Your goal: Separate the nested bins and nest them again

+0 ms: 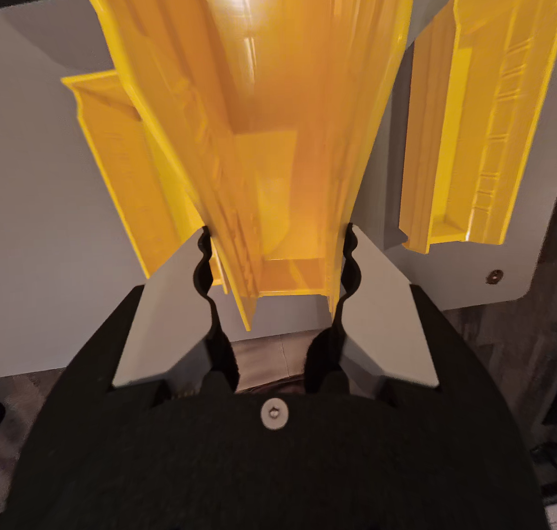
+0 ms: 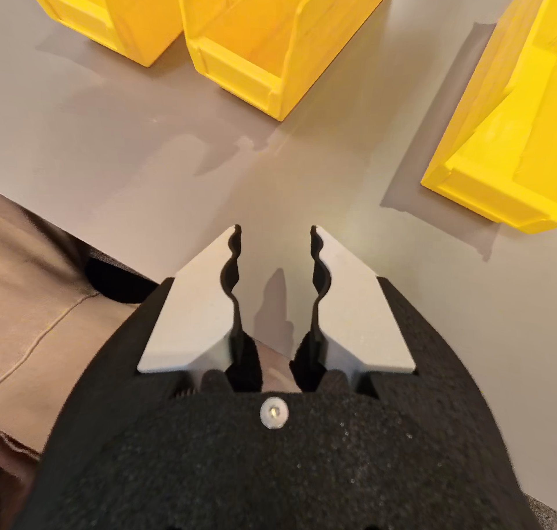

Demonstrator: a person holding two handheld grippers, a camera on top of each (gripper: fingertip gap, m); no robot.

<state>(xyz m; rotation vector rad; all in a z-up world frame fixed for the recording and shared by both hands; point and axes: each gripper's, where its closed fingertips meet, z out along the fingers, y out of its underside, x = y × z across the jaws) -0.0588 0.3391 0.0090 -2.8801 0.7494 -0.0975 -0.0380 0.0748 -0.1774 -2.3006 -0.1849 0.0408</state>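
Yellow bin (image 1: 271,123), glossy, ribbed walls, clamped by left gripper (image 1: 275,229)

Yellow bins (image 2: 256,48) — plain (no pattern) — on a grey table (image 2: 150,153).

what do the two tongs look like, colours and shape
Both match: left tongs and right tongs have a black, rough-textured body, one silver hex screw at its centre, and two pale grey wedge-shaped fingers lined with wavy black pads. No cables or sleeves are visible.
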